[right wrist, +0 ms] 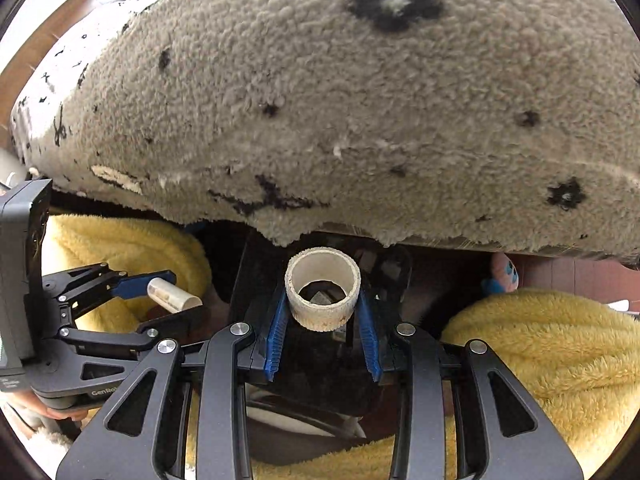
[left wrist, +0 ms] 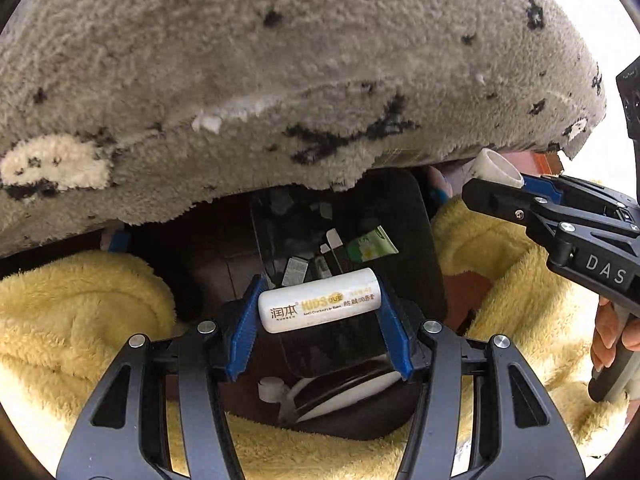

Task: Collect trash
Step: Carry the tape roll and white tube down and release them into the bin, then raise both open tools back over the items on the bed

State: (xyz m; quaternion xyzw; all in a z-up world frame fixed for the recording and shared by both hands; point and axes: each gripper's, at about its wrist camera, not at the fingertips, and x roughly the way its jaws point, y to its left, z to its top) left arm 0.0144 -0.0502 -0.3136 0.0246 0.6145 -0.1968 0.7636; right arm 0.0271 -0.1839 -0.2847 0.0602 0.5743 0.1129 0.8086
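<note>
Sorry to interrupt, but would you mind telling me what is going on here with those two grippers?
A person is collecting trash with a handheld gripper in each hand. The left gripper is shut on a white lip balm tube, gripped end to end. The right gripper is shut on a short white ring-shaped cap. Both hang over a dark bin that already holds scraps, between yellow fluffy slippers at the edge of a grey rug.
</note>
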